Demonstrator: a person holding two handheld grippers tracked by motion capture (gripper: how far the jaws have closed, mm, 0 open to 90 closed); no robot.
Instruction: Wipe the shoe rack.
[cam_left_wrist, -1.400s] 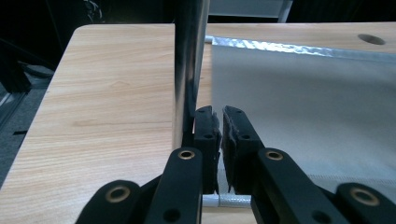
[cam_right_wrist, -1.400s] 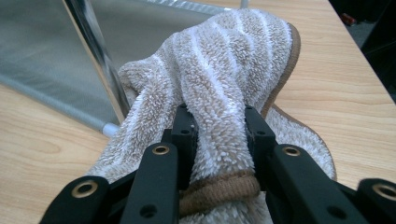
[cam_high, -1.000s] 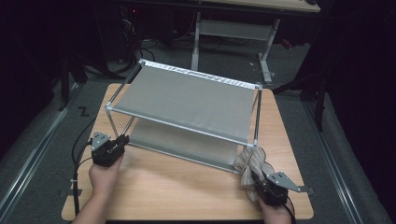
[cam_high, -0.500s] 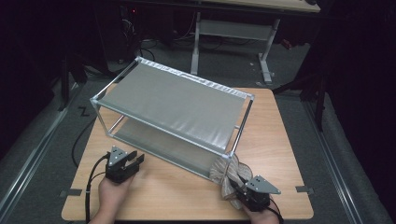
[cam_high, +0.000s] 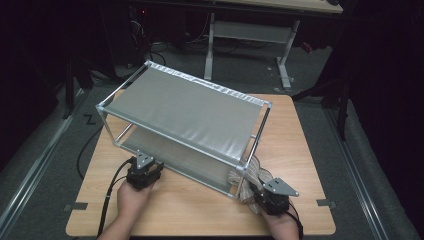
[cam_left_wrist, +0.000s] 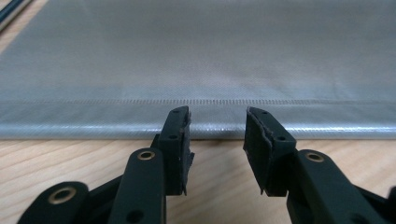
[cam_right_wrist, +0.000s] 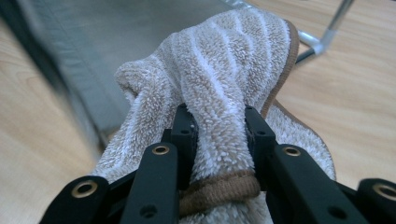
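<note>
Towel being gripped, bunched, between jaws of right gripper, lower right of high view, beside near-right corner post of rack. Left gripper being held partly open, nothing between jaws, having just been opening; tips being aimed at rack's lower fabric edge, possibly short of contact. Left hand being kept low on table, lower left. Good practice: towel being kept clamped, lifted clear of post, fed level onto shelf, snagging being avoided.
</note>
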